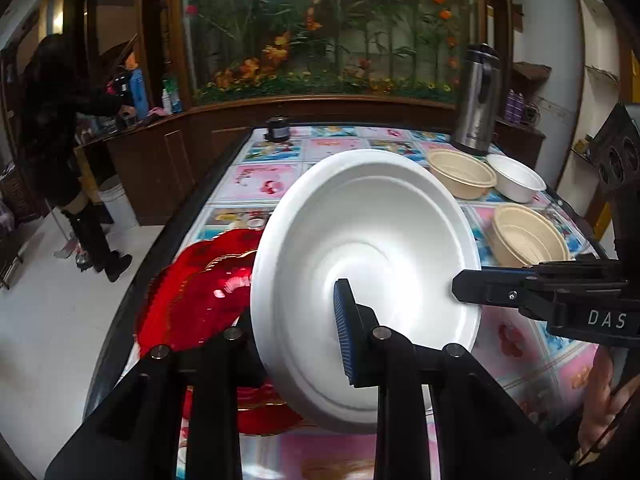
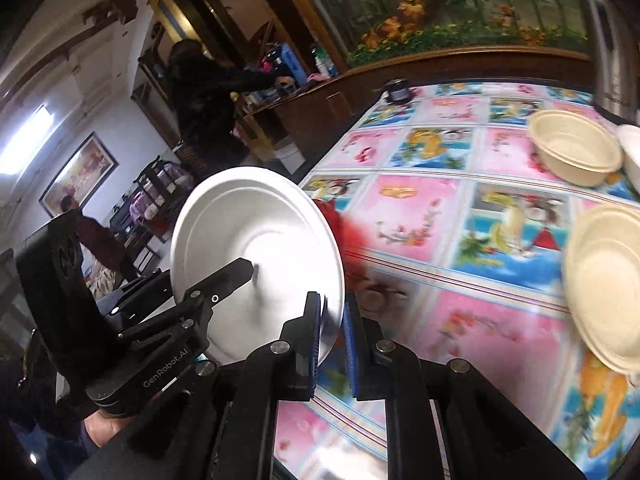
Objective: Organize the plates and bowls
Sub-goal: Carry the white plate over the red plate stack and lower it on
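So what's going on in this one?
A person holds one white plate with both grippers, tilted on edge above the patterned table. The left gripper and the right gripper each clamp its rim. Red plates lie on the table beside it; two beige bowls and a white bowl sit further back.

Both tongs (image 2: 330, 332) pinch the tilted white plate's (image 2: 256, 240) rim
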A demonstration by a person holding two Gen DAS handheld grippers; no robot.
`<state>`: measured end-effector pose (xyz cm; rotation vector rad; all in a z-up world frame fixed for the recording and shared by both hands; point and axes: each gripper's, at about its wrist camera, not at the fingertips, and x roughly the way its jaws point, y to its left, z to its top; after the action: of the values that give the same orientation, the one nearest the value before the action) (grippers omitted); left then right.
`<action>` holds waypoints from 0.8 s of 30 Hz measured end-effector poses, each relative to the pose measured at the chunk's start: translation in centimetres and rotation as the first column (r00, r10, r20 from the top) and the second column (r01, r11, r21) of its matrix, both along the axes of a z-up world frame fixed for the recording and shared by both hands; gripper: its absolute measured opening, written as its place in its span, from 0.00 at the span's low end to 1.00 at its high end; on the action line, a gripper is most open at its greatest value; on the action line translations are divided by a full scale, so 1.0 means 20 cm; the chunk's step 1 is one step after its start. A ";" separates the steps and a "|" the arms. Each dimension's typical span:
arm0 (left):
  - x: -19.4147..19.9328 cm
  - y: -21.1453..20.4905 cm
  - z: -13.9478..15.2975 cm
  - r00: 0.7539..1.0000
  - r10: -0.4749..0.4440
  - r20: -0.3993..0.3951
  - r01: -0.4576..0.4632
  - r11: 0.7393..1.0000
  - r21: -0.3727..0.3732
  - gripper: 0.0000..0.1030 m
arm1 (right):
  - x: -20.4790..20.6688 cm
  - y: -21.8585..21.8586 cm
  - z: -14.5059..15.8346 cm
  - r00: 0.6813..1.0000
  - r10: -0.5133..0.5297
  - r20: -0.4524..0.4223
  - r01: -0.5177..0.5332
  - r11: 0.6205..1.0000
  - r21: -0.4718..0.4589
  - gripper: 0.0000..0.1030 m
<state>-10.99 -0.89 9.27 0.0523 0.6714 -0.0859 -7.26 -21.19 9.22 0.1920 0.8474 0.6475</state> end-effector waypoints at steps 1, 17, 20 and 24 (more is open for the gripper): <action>0.00 0.03 0.00 1.000 0.016 0.001 -0.016 1.000 -0.004 0.22 | 0.01 0.04 0.00 1.000 0.010 0.000 -0.010 1.000 -0.003 0.12; 0.06 0.31 -0.11 0.989 0.139 -0.050 -0.141 0.989 -0.044 0.22 | 0.16 0.39 -0.10 0.992 0.093 -0.083 -0.095 0.995 -0.022 0.12; 0.08 0.33 -0.14 0.987 0.148 -0.068 -0.151 0.987 -0.048 0.22 | 0.18 0.42 -0.13 0.991 0.094 -0.092 -0.097 0.995 -0.034 0.12; 0.12 0.34 -0.18 0.985 0.146 -0.093 -0.152 0.987 -0.055 0.22 | 0.21 0.45 -0.17 0.990 0.090 -0.113 -0.096 0.994 -0.051 0.12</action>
<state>-8.63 5.86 5.74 -0.0623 0.7593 0.0350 -3.06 -12.25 5.92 0.1387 0.9843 0.7047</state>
